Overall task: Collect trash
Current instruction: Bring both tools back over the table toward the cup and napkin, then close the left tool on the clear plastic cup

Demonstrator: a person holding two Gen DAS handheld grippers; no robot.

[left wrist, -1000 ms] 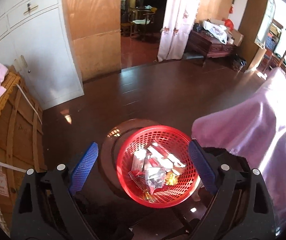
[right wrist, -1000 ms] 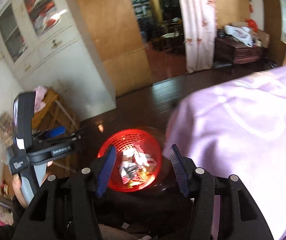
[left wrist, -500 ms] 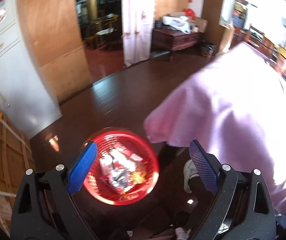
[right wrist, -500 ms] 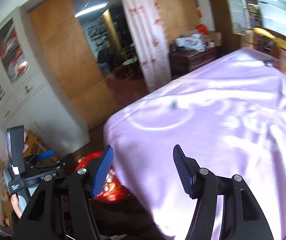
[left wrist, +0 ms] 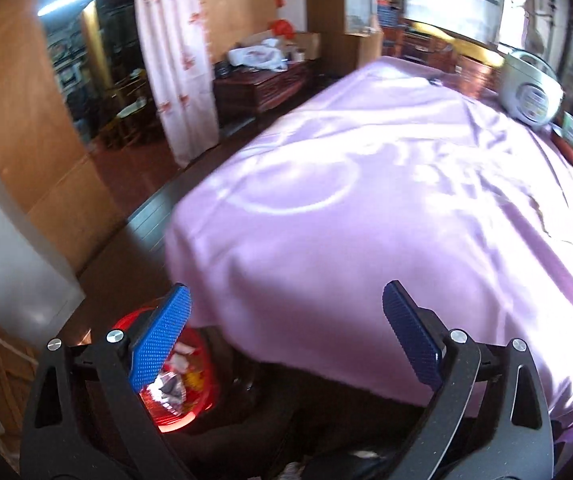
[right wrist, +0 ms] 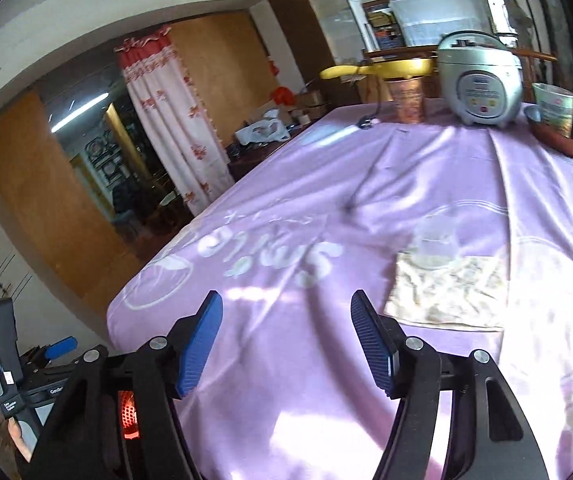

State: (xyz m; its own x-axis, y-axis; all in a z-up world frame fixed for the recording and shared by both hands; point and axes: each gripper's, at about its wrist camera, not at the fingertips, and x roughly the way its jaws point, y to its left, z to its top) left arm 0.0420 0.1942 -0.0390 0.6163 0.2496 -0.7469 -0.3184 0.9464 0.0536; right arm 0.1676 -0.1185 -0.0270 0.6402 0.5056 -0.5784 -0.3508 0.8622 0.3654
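A red mesh basket holding several wrappers sits on the dark floor beside the table, partly behind my left finger. My left gripper hovers over the table's near corner, its jaws opening with nothing between them. My right gripper is above the purple tablecloth, jaws also opening and empty. Ahead and to its right lies a crumpled cream paper with a clear plastic piece at its far edge. A sliver of the basket shows under my right gripper.
A rice cooker, a paper cup and a red tray stand at the table's far end. A person's hand holds the left tool at lower left, its blue finger showing. White cabinets line the left wall.
Both views have swung from the basket on the floor up and right onto the purple-covered table. The basket has slid to the lower left. Both pairs of jaws stand wider.
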